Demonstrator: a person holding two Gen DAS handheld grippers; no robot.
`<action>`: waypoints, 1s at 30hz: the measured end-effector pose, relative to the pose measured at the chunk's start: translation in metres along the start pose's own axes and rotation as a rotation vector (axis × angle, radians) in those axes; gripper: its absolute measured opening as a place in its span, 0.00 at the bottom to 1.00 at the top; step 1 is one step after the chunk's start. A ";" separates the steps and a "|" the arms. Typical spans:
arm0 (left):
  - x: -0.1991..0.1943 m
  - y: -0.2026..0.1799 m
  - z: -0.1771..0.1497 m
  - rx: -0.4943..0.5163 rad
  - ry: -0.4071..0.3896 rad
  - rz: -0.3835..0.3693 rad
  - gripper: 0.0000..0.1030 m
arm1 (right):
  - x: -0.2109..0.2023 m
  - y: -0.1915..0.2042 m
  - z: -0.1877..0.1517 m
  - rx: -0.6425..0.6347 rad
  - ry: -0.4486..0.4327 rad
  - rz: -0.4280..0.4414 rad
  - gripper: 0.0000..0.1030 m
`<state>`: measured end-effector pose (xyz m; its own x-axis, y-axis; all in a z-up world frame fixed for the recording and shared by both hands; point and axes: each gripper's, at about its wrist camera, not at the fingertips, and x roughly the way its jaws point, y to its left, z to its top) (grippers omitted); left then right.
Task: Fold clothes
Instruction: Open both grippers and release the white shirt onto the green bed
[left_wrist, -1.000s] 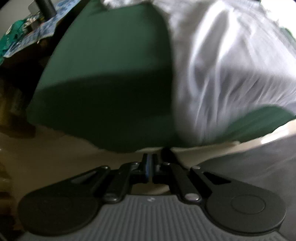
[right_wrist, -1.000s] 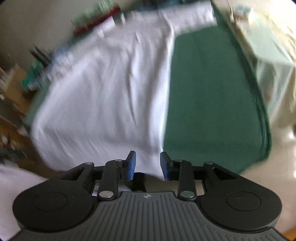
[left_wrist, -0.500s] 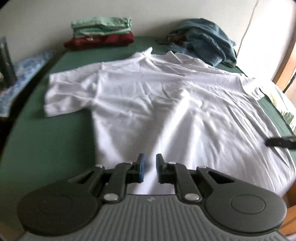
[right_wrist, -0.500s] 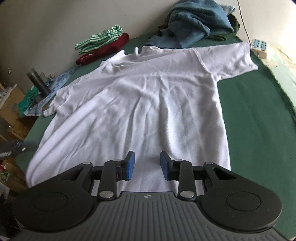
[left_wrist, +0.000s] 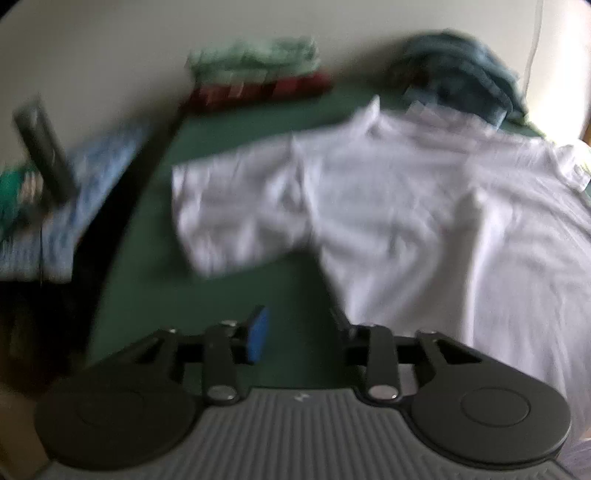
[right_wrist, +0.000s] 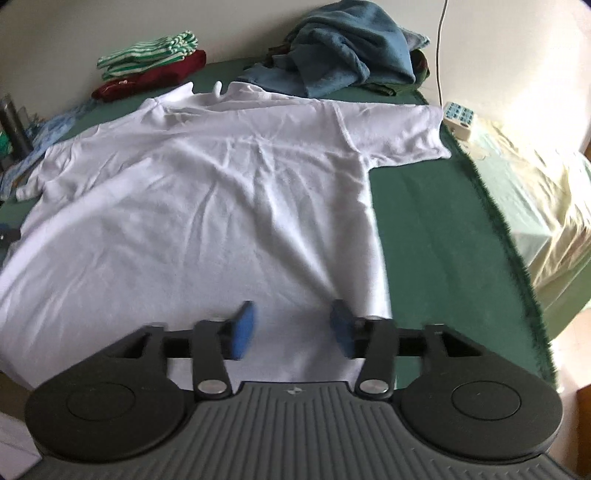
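Observation:
A white short-sleeved shirt (right_wrist: 207, 192) lies spread flat on a green table cover (right_wrist: 436, 229), collar at the far side. It also shows in the left wrist view (left_wrist: 424, 206), blurred. My right gripper (right_wrist: 291, 328) is open and empty above the shirt's near hem, towards its right side. My left gripper (left_wrist: 299, 332) is open and empty over the green cover (left_wrist: 229, 302), just left of the shirt's body and below its left sleeve (left_wrist: 236, 206).
A folded stack of striped green and dark red clothes (right_wrist: 147, 66) sits at the far left. A blue heap of fabric (right_wrist: 347, 48) lies at the far right. A power strip (right_wrist: 460, 118) and pale sheet (right_wrist: 532, 192) lie right of the cover. Clutter stands at the left (left_wrist: 44, 166).
Both grippers have opened wider. The left gripper has swung left, from over the shirt's hem to the green cover beside it. The right view has shifted slightly right.

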<state>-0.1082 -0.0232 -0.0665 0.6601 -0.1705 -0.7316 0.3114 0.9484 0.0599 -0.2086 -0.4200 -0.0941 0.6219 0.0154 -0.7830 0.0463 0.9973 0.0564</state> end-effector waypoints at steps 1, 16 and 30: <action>-0.001 -0.002 0.010 -0.001 -0.031 -0.040 0.35 | 0.003 0.006 0.001 -0.014 0.011 -0.009 0.73; 0.110 0.028 0.052 -0.050 -0.030 0.153 0.87 | 0.059 0.031 0.091 -0.003 -0.097 -0.003 0.30; 0.105 0.000 0.144 -0.070 -0.074 0.034 0.40 | 0.131 -0.019 0.223 0.038 -0.130 0.229 0.46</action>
<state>0.0590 -0.0792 -0.0455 0.7190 -0.1551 -0.6775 0.2411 0.9699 0.0339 0.0460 -0.4525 -0.0598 0.7146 0.2288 -0.6610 -0.0796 0.9654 0.2482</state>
